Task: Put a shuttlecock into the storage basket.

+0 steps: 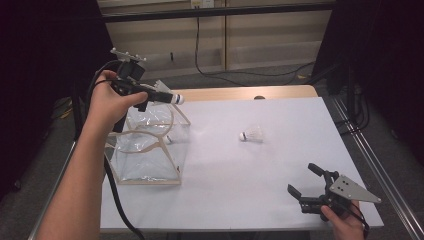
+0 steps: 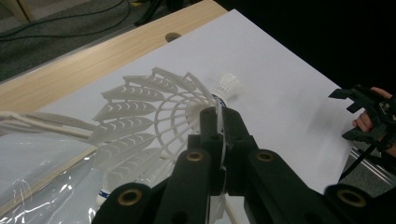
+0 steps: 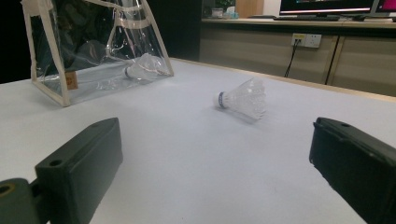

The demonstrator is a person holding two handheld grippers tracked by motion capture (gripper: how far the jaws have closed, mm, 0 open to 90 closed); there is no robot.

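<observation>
Left gripper [image 1: 167, 97] has its jaws clamped on a shuttlecock [image 2: 154, 116], up over the clear bag [image 1: 150, 145] at ten o'clock on the table [image 1: 280, 200]. Right gripper [image 1: 306, 181] sits at five o'clock, jaws wide and holding nothing.

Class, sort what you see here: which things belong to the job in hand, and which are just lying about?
Job in hand:
held shuttlecock
clear bag
shuttlecock in bag
shuttlecock on table
left tool

Lying about:
floor cables
wall socket

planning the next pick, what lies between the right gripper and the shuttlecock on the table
Nothing: in the right gripper view, bare white table runs from the open right gripper to the shuttlecock.
</observation>
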